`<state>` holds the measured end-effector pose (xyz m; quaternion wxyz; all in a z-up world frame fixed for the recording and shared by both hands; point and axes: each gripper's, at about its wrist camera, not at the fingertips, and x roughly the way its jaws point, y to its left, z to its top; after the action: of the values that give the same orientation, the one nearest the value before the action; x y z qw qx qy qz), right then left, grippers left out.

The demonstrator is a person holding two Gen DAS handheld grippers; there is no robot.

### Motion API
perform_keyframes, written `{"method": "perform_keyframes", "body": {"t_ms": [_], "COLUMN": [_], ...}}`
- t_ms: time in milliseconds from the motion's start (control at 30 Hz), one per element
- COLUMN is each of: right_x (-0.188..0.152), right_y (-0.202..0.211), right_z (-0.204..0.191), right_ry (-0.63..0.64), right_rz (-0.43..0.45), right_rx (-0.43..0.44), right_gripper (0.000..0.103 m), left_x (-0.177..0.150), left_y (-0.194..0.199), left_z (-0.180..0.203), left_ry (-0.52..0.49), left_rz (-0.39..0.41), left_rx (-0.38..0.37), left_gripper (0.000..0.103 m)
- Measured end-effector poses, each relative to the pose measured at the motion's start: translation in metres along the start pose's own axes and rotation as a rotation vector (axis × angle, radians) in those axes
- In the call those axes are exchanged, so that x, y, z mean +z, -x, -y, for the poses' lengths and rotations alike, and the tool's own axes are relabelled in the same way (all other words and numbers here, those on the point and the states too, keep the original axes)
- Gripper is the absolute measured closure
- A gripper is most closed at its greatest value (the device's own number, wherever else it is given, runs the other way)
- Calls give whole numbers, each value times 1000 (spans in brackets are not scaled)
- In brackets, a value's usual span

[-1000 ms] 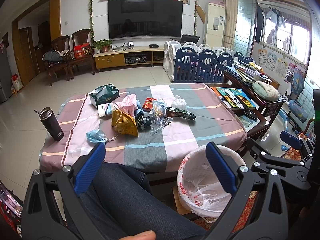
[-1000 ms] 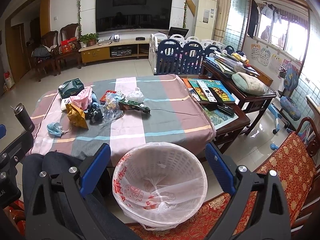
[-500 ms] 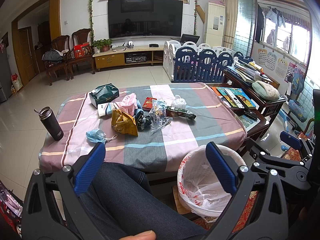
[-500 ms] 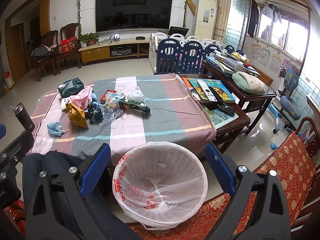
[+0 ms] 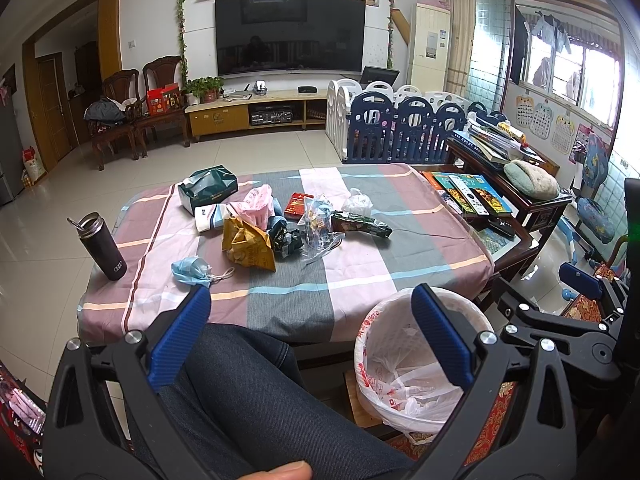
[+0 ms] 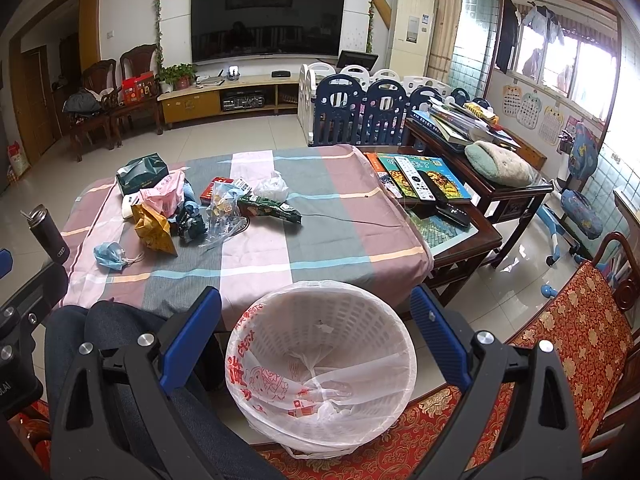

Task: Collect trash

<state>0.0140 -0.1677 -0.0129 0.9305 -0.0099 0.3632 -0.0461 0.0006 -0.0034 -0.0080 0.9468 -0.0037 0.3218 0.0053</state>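
Observation:
Trash lies in a heap on the striped tablecloth (image 5: 360, 276): a yellow snack bag (image 5: 248, 250), a pink plastic bag (image 5: 256, 206), a crumpled blue face mask (image 5: 190, 272), clear wrappers (image 5: 318, 224), a green wrapper (image 5: 360, 226) and a white bag (image 5: 357, 202). A white basket lined with a plastic bag (image 6: 320, 364) stands on the floor by the table's near edge. My left gripper (image 5: 310, 338) is open over a person's denim-clad leg, well short of the table. My right gripper (image 6: 316, 338) is open above the basket, holding nothing.
A dark tumbler (image 5: 102, 246) stands near the table's left edge, a green tissue box (image 5: 208, 192) at the far left. Books and remotes cover a side table (image 6: 424, 184) on the right. A red patterned seat (image 6: 560, 344) sits at the right.

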Motion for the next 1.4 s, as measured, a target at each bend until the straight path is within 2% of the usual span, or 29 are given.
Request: {"method": "perform_keyframes", "body": {"t_ms": [733,1000,1400], "right_x": [-1,-5,-7], "right_y": [-1,-3,-6], "right_z": [0,2,3], "right_ry": [-3,-4,-8], "right_rz": [-4,-9,-14], "right_rx": [-1,-3,-6], "right_gripper": [9,9,9], "left_x": [1,-16,-14], "left_y": [0,-6,-11], "left_z": [-1,3,-1], "left_ry": [1,3,10], "left_rz": [-3,-15,-35], "left_rx": [0,1,2], "left_gripper": [3,3,3]}}
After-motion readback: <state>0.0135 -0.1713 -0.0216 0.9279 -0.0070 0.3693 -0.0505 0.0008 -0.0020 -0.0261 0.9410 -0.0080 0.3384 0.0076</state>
